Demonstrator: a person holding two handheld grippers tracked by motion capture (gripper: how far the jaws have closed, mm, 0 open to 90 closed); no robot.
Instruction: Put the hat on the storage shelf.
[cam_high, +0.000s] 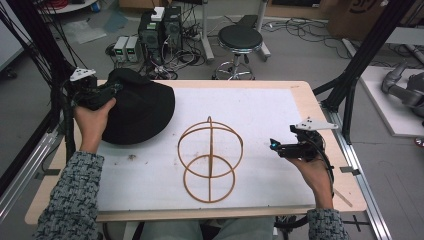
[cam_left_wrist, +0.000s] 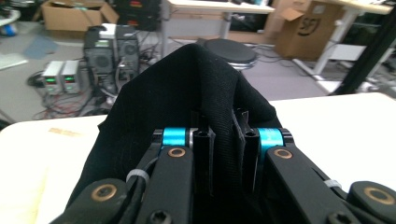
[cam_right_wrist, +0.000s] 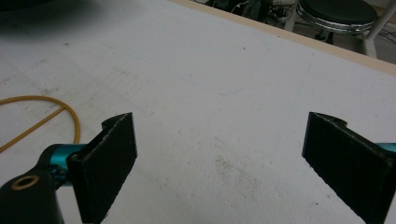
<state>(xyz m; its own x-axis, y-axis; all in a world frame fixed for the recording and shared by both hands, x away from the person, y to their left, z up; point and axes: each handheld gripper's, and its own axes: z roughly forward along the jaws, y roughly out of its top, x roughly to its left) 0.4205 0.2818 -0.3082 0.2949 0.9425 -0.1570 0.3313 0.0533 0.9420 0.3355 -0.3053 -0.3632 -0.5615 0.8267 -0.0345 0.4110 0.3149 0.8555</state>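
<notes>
- The one white-topped table with a pale wooden edge (cam_high: 260, 107) carries everything; the high view takes in its whole top, while the right gripper view gives a close patch of its scuffed white surface (cam_right_wrist: 224, 93).
- One black cloth hat with a soft brim (cam_high: 137, 107) sits at the table's far left corner. The left gripper view shows what the high view cannot: a fold of this black cloth (cam_left_wrist: 187, 88) rising straight up between the jaws.
- One round wire-like frame of brown hoops (cam_high: 210, 160) stands near the table's middle, well apart from the hat; the right gripper view catches a curved piece of it (cam_right_wrist: 42, 105) at its left edge.
- Two grippers, one per hand. The left gripper (cam_high: 95, 92) has its jaws clamped on the hat's cloth at the hat's left side.
- The right gripper (cam_high: 290, 148) hovers near the table's right edge, its two jaws wide apart with bare table between them.
</notes>
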